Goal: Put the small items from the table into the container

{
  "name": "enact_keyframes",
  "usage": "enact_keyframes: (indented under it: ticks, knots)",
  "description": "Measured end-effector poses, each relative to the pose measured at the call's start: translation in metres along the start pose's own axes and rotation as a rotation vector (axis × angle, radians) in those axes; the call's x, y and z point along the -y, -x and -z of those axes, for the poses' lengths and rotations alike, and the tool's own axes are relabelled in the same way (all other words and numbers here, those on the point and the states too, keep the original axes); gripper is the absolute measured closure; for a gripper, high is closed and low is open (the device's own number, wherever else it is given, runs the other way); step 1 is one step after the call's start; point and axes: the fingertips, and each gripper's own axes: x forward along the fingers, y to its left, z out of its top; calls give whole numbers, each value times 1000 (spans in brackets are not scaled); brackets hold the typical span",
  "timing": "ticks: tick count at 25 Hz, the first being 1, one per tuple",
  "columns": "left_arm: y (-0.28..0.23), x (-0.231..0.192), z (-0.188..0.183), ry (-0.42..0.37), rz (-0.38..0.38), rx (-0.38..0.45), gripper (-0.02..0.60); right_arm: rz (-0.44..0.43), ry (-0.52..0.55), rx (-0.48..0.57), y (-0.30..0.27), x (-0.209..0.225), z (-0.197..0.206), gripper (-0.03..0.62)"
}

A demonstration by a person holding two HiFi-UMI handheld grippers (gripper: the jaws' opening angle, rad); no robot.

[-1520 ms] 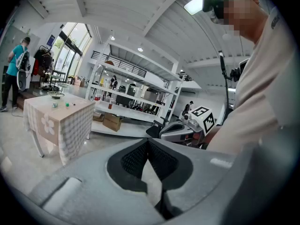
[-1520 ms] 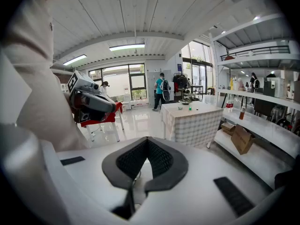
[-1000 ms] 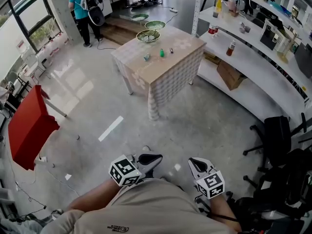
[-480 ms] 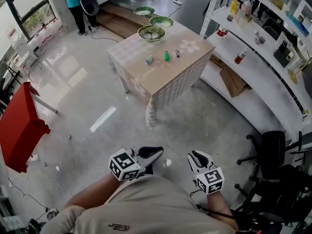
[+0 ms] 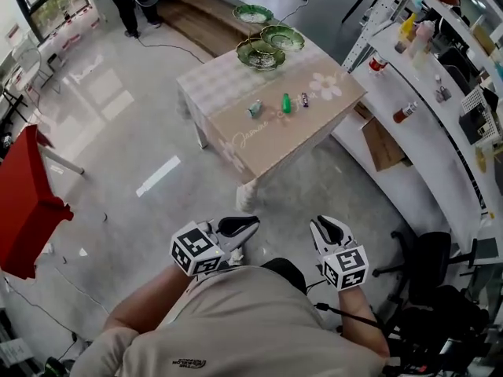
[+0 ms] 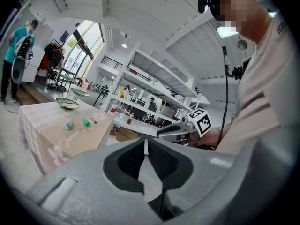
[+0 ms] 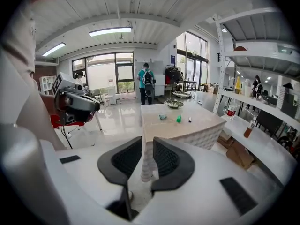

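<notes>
Three small items (image 5: 286,104) lie mid-counter (image 5: 259,144), near the green bowls (image 5: 261,54). Well apart from them, the left gripper (image 5: 251,223) is closed and empty, and the right gripper (image 5: 320,226) stands slightly parted, empty.

Left claw (image 5: 251,223) seemingly closed; right claw (image 5: 317,225) slightly parted, both empty.

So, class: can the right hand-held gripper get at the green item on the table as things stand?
Probably not yet. The right hand-held gripper is close to the person, and the green item lies on the table farther off across the floor. Nothing blocks the way.
</notes>
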Motion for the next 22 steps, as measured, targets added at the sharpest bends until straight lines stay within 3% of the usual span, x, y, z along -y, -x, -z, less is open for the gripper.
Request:
enact_keyframes:
  ticks: [10,14,22]
  knots:
    - [-2,-70,-21,41,-128,23,574,-45,49,5,-102,65,-49,510]
    - [-17,-103,-39,85,-176,57,574,-71,21,4,-154,113,-60,507]
    - [-73,-172,-80,115,-319,33,574,-73,0,-41,-270,223,-80,490]
